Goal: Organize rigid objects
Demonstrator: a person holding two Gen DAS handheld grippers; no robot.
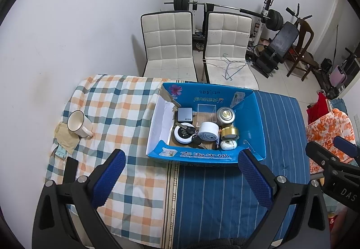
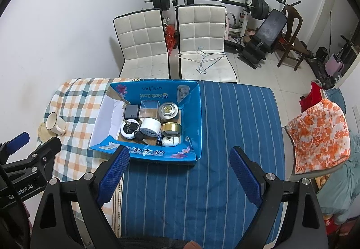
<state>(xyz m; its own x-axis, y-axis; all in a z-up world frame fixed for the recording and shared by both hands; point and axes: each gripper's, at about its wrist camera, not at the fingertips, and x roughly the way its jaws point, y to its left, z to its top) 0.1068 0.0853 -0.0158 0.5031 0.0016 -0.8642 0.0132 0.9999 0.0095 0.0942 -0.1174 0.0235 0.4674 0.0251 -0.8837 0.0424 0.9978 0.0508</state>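
left gripper (image 1: 181, 176) jaws spread wide, empty | right gripper (image 2: 180, 172) same, "DAS" on body | grey charger (image 1: 185, 114) "65W" in blue box (image 1: 256, 114); box's Chinese print unread

Two white padded chairs (image 1: 171, 46) stand side by side against the wall, wire hangers (image 1: 229, 66) lying on the right one. Behind them is a barbell (image 1: 225, 7) on its rack, with a weight bench (image 1: 279, 44) and a wooden chair (image 1: 301, 46) nearby. An orange flowered cloth (image 2: 319, 134) drapes at right.
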